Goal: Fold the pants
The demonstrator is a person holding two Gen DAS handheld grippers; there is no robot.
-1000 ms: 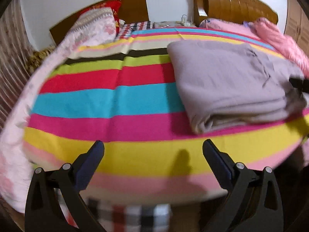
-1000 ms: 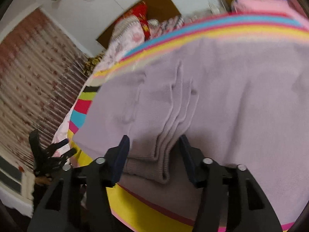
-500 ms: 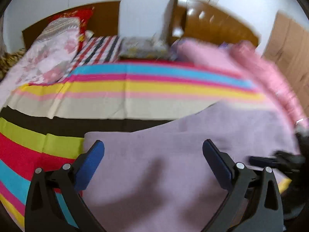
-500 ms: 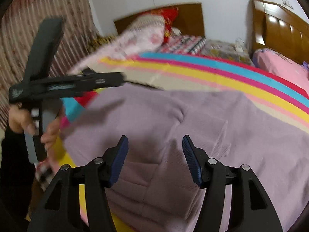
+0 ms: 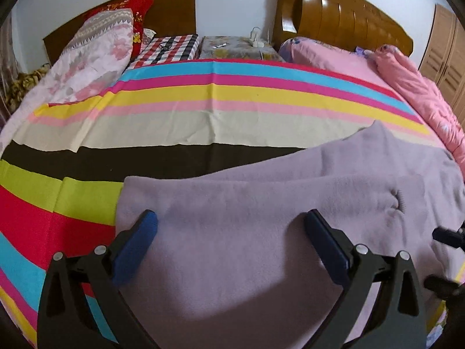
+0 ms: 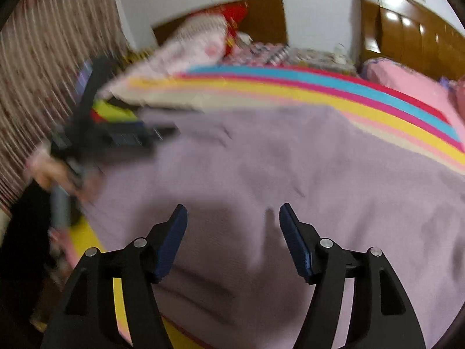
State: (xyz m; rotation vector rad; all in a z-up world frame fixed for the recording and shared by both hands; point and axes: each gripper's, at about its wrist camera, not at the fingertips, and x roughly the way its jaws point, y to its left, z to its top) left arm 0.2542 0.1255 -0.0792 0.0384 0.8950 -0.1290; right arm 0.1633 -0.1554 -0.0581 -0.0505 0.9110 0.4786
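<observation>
The mauve pants [image 5: 319,180] lie folded into a broad flat stack on the striped bed sheet [image 5: 203,96]. My left gripper [image 5: 229,218] hangs wide open just above the stack's near left part, nothing between its blue pads. It shows blurred in the right wrist view as the left gripper [image 6: 116,136], held by a hand [image 6: 49,171]. My right gripper [image 6: 232,209] hovers over the pants [image 6: 290,160] near their front edge. Its jaws are opening, and no cloth is pinched between them. Its tip, the right gripper [image 5: 447,237], pokes in at the left wrist view's right edge.
Pillows and a floral quilt [image 5: 96,55] are piled at the bed's head by a dark headboard [image 5: 171,8]. A pink duvet [image 5: 415,87] lies on the second bed to the right. A curtain [image 6: 43,81] hangs left, and the bed's front edge is close below both grippers.
My left gripper swung right from the bare striped sheet to above the pants. My right gripper let go of the folded edge, rolled upright and opened wider.
</observation>
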